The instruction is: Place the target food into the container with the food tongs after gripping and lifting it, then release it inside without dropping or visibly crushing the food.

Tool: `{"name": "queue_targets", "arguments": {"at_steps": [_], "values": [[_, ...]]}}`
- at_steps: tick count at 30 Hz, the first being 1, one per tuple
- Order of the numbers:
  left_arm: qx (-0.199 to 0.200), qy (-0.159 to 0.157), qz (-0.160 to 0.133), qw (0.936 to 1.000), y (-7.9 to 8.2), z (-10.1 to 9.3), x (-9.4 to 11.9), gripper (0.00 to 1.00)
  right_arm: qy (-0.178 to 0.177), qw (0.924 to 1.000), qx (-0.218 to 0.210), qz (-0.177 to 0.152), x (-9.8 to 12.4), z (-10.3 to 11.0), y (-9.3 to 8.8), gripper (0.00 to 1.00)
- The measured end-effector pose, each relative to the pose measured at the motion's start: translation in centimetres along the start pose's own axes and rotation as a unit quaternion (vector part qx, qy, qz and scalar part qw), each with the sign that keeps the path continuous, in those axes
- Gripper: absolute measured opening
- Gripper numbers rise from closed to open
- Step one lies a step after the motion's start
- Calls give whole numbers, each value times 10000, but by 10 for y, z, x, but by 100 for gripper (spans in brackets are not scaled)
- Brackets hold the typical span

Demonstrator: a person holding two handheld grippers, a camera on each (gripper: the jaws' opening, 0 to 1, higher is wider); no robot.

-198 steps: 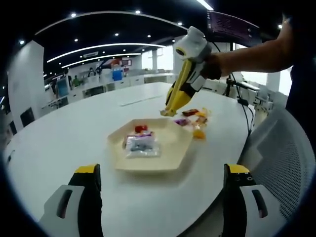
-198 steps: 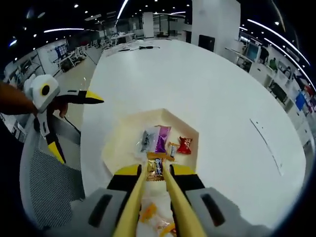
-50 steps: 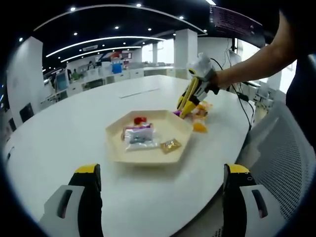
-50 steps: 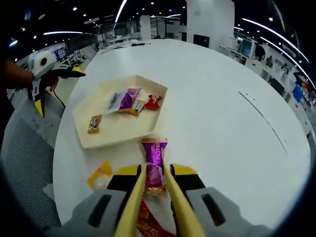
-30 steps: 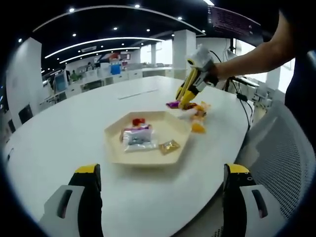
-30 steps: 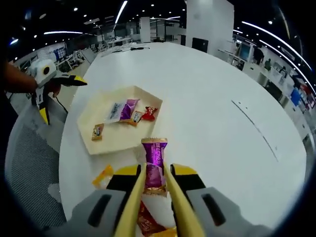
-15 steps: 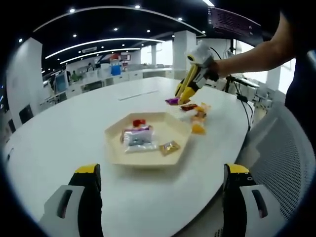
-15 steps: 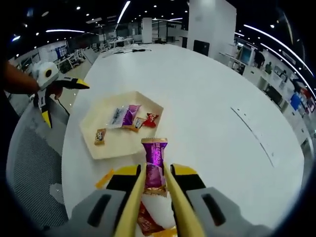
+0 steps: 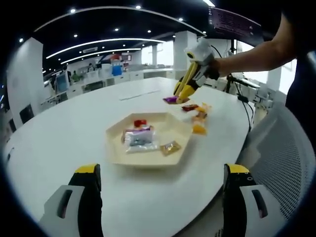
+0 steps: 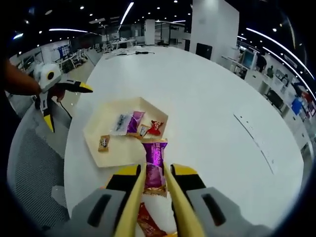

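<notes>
Bright, even indoor light, strong fisheye bend

Ceiling lights (image 9: 103,48) streak into arcs; the white table (image 10: 207,98) glares softly, shadows are faint, and the edges smear and darken.

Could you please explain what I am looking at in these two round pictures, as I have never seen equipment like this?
A person holds a hand-held gripper in each hand, and each carries a fisheye camera looking along its own two jaws. In the left gripper view, the left gripper is open, low over a white table. Across it you see the right gripper, raised by the person's arm. The right gripper view looks down that tool: its yellow tongs are shut on a purple candy, lifted above the table. On the table sits a cream six-sided tray holding several wrapped snacks, and a few more sweets lie beside it.
</notes>
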State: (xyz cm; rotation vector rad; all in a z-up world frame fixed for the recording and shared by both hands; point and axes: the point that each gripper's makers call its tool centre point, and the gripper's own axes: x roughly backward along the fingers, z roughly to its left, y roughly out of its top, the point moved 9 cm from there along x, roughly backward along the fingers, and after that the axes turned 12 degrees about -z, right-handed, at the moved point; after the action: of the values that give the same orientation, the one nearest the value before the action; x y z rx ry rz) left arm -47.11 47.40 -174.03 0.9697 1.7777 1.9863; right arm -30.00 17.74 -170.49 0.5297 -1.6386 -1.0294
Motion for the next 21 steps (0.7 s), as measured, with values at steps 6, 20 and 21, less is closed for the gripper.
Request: {"name": "queue_targets", "arguments": {"at_steps": [6, 20, 21], "values": [[3, 4, -14, 10000, 1, 0, 0, 100, 84, 9999, 64, -61, -6, 7, 8, 23], [14, 5, -29, 10000, 1, 0, -1, 99, 398, 9987, 232, -217, -24, 35, 29, 23], [11, 6, -26, 10000, 1, 0, 0, 99, 409, 9986, 242, -220, -24, 36, 29, 23]]}}
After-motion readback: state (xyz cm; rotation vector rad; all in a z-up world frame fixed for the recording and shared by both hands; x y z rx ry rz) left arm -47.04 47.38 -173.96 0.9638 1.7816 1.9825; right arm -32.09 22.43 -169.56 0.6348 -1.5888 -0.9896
